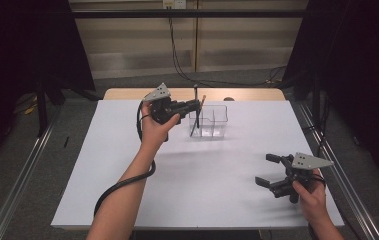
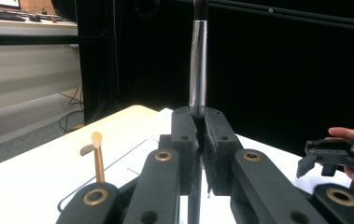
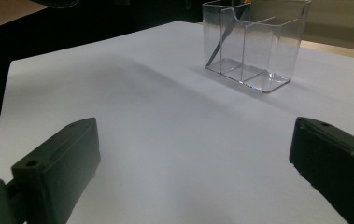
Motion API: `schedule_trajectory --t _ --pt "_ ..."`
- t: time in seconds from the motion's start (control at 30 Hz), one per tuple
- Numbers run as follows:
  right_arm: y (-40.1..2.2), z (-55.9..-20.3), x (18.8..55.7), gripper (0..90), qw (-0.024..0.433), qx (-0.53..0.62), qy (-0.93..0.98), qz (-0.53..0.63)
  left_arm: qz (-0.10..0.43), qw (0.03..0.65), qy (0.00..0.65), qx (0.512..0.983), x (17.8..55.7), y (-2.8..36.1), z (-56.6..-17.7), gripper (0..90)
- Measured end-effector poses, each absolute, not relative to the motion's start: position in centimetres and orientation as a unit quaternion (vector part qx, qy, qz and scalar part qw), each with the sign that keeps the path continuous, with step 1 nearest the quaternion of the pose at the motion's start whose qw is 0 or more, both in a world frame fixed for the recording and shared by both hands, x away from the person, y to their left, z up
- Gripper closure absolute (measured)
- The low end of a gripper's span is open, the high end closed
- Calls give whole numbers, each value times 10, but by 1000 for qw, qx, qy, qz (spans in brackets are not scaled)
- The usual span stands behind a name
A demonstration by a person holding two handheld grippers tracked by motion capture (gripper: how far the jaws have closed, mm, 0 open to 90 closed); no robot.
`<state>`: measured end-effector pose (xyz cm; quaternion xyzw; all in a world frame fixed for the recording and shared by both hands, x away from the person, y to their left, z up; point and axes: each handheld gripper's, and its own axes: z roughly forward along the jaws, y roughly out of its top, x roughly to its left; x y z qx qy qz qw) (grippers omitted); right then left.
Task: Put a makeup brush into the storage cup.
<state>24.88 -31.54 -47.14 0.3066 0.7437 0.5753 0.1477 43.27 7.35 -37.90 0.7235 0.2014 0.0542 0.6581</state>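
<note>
My left gripper [image 1: 197, 103] is shut on a thin brush [image 1: 195, 92] and holds it nearly upright at the back of the table. In the left gripper view the brush's silver ferrule [image 2: 198, 60] rises from between the closed jaws of the left gripper [image 2: 201, 116]. Its dark lower end [image 3: 219, 44] reaches down into the left compartment of a clear plastic organizer [image 1: 213, 122]. A wooden-handled tool [image 2: 98, 158] stands in that organizer too. My right gripper [image 1: 264, 169] rests open near the front right of the table, nothing between its jaws, facing the organizer [image 3: 254, 42].
A white sheet [image 1: 127, 175] covers the table, with a strip of bare wood [image 1: 127, 93] at the far edge. Dark curtains hang at both sides. Metal rails [image 1: 22, 175] run along the floor beside the table. The right gripper [image 2: 312, 158] appears far off in the left gripper view.
</note>
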Motion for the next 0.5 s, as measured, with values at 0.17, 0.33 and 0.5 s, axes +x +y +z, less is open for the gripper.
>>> schedule_trajectory --t 0.17,0.33,0.5 --pt "-316 -471 249 15 147 306 744 575 57 657 203 724 436 72 -374 838" --pt "-315 -472 249 14 147 306 744 576 59 656 207 723 439 70 -371 838" --pt "-315 -472 249 14 147 305 744 576 62 655 211 723 442 69 -369 838"
